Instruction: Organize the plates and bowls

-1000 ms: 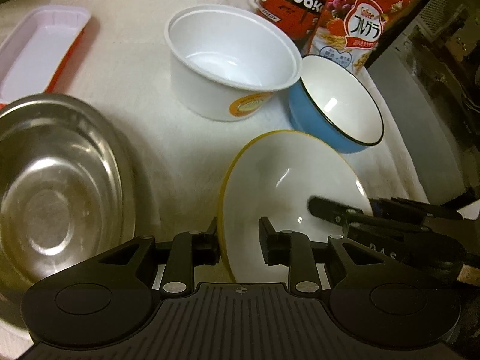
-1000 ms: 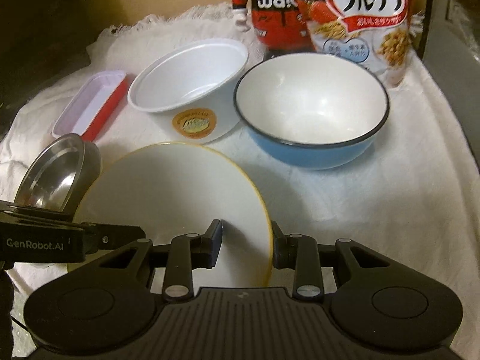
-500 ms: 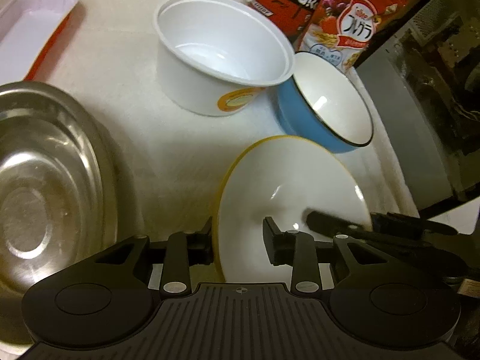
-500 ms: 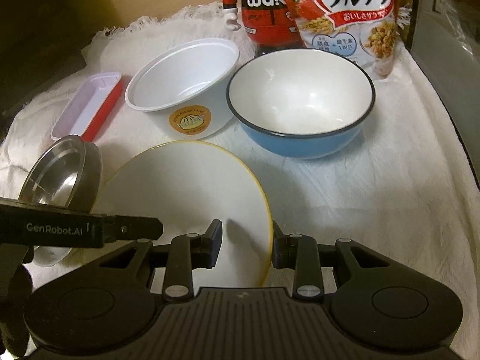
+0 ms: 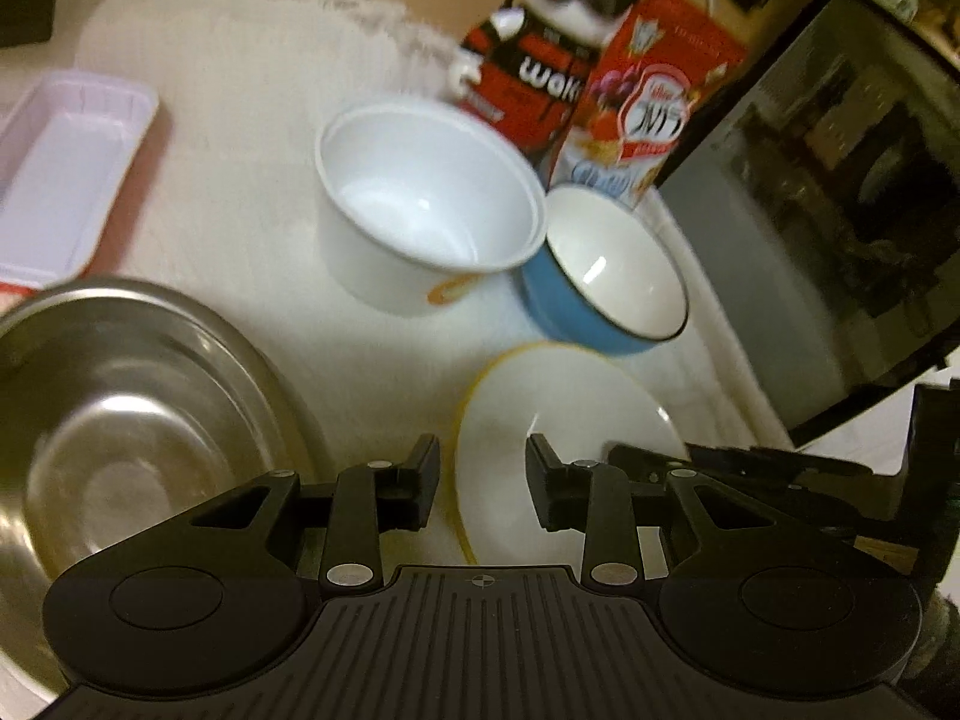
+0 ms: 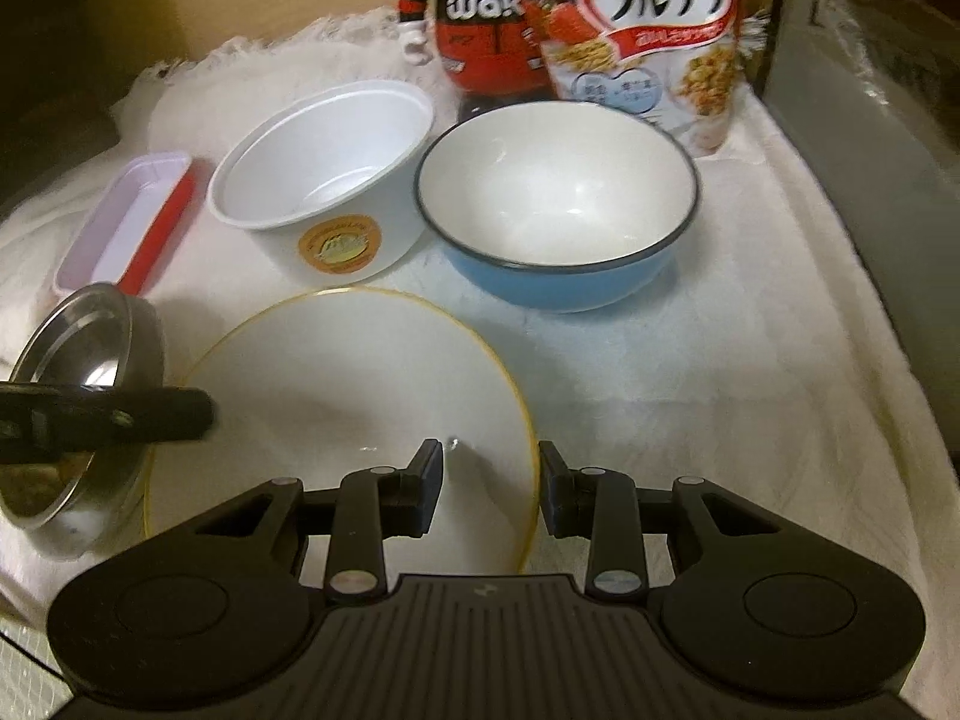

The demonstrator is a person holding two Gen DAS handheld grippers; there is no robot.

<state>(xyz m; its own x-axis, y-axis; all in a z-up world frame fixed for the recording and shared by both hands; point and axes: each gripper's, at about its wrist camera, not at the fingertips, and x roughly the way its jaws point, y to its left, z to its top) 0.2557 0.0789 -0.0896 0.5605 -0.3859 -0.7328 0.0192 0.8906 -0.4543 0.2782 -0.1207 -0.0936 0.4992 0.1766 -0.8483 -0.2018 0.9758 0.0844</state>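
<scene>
A white plate with a yellow rim (image 6: 354,396) lies on the white cloth; it also shows in the left wrist view (image 5: 570,414). My right gripper (image 6: 489,486) is open with its fingers on either side of the plate's right rim. My left gripper (image 5: 480,480) is open with its fingers astride the plate's left rim. A steel bowl (image 5: 126,408) lies left of the plate, seen too in the right wrist view (image 6: 84,420). A white paper bowl (image 6: 324,180) and a blue enamel bowl (image 6: 558,204) stand behind the plate.
A red and white tray (image 6: 126,222) lies at the far left. A robot-shaped bottle (image 6: 480,18) and a cereal bag (image 6: 654,30) stand at the back. A dark appliance (image 5: 840,192) borders the right side.
Both grippers' jaws have widened slightly around the plate's rim. The left view has pulled back and tilted up, showing more of the back of the cloth.
</scene>
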